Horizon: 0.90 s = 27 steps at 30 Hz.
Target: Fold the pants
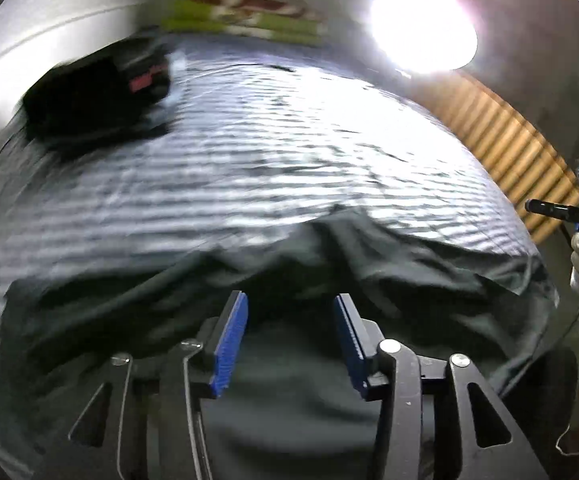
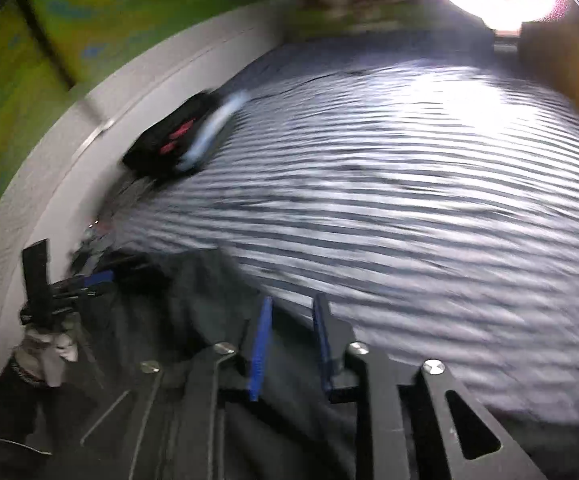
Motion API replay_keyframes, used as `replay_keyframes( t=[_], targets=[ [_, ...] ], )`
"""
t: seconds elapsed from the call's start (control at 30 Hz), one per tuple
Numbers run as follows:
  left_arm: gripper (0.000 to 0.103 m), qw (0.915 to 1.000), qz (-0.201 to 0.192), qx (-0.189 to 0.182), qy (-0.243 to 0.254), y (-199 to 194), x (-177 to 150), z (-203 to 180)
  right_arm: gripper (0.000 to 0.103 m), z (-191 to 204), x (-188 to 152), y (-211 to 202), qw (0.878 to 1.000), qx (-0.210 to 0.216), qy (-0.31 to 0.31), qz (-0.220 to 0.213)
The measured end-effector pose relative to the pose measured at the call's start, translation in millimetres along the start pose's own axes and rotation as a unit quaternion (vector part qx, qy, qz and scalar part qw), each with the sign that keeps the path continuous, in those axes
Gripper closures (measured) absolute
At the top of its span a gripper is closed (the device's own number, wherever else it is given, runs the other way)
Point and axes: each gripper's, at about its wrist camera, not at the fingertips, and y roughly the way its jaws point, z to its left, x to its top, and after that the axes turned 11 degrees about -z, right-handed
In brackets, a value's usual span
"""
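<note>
Dark grey-green pants (image 1: 329,248) lie rumpled on the near part of a striped bedsheet (image 1: 249,140). My left gripper (image 1: 291,298) hovers just over them, its blue pads apart with only cloth seen below the gap. In the right wrist view the pants (image 2: 193,300) spread to the lower left. My right gripper (image 2: 292,302) stands above their edge with a narrow gap between its pads and nothing pinched. The left gripper (image 2: 101,280) shows at the far left of that view, over the pants, held by a gloved hand (image 2: 49,352). Both views are motion-blurred.
A black folded item with red marks (image 1: 97,92) (image 2: 173,140) lies on the sheet by the white wall (image 2: 49,168). A green patterned pillow (image 1: 245,12) sits at the bed's far end. A bright lamp (image 1: 421,20) glares. A wooden slatted panel (image 1: 501,140) borders the right.
</note>
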Motion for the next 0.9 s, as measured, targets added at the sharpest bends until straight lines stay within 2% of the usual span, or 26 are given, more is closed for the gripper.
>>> replay_keyframes(
  t=[0.03, 0.1, 0.17, 0.23, 0.33, 0.37, 0.47, 0.53, 0.6, 0.7, 0.83, 0.9],
  targets=[
    [0.05, 0.9999, 0.005, -0.01, 0.011, 8, 7, -14, 0.079, -25, -8, -19, 0.999, -0.031, 0.015, -0.004],
    [0.038, 0.9986, 0.016, -0.038, 0.033, 27, 21, -44, 0.078, -74, -26, -58, 0.994, -0.103, 0.033, -0.012],
    [0.037, 0.9981, 0.018, -0.034, 0.049, 48, 34, -61, 0.077, -120, -43, -90, 0.986, -0.153, 0.065, -0.022],
    [0.037, 0.9977, 0.033, -0.031, 0.05, 72, 43, -71, 0.076, -167, -62, -115, 0.976, -0.183, 0.112, -0.027],
    [0.037, 0.9978, 0.057, -0.026, 0.022, 107, 51, -68, 0.071, -216, -86, -134, 0.967, -0.209, 0.147, -0.021],
    [0.037, 0.9974, 0.065, -0.027, 0.018, 115, 51, -65, 0.066, -229, -93, -136, 0.965, -0.211, 0.154, -0.019],
    [0.031, 0.996, 0.084, -0.028, 0.009, 133, 48, -52, 0.06, -257, -113, -133, 0.962, -0.217, 0.162, -0.007],
    [0.031, 0.9952, 0.095, -0.018, 0.011, 143, 46, -43, 0.056, -278, -124, -123, 0.963, -0.194, 0.186, 0.001],
    [0.029, 0.995, 0.098, -0.008, 0.013, 147, 47, -38, 0.056, -287, -129, -109, 0.963, -0.183, 0.195, 0.009],
    [0.026, 0.9944, 0.105, -0.013, 0.003, 152, 49, -31, 0.056, -298, -135, -94, 0.964, -0.163, 0.208, 0.014],
    [0.025, 0.9924, 0.122, -0.011, -0.003, 168, 48, -25, 0.039, -297, -135, -90, 0.97, -0.129, 0.207, 0.006],
    [0.025, 0.992, 0.126, -0.012, -0.006, 176, 46, -23, 0.039, -295, -133, -89, 0.971, -0.125, 0.204, 0.009]
  ],
)
